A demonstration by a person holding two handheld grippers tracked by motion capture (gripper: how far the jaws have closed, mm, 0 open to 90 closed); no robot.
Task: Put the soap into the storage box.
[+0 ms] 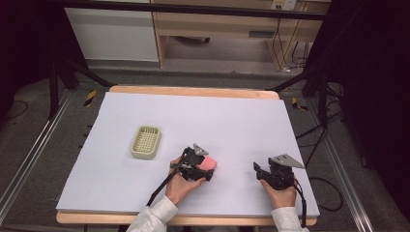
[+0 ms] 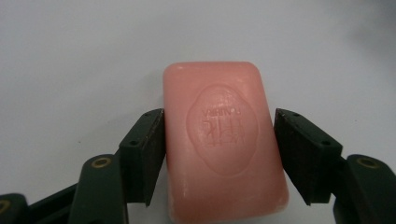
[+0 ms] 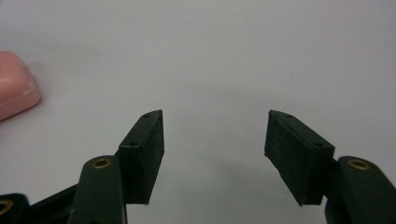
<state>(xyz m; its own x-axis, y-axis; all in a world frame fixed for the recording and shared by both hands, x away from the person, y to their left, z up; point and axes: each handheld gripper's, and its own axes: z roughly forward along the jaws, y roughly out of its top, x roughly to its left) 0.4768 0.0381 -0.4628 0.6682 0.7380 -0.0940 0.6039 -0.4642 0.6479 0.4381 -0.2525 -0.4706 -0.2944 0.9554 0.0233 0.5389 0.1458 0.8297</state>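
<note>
Left gripper view: soap (image 2: 224, 140) flat on desk (image 2: 70, 60), between spread left tongs (image 2: 219, 154), long axis along jaws; one jaw touching, other just clear. Right tongs (image 3: 215, 149) spread, empty, farther.

My left gripper (image 2: 219, 149) is straddling a pink soap bar (image 2: 222, 140) lying on the white table surface (image 2: 70, 56); one jaw is touching it, the other standing slightly apart.

Looking forward and down from above the near edge over the whole white table (image 1: 203, 121). Riding low and close on each gripper, facing along its jaws across the tabletop. Sharing across all three views the pink soap (image 1: 209, 164) (image 2: 224, 140) (image 3: 14, 84).
</note>
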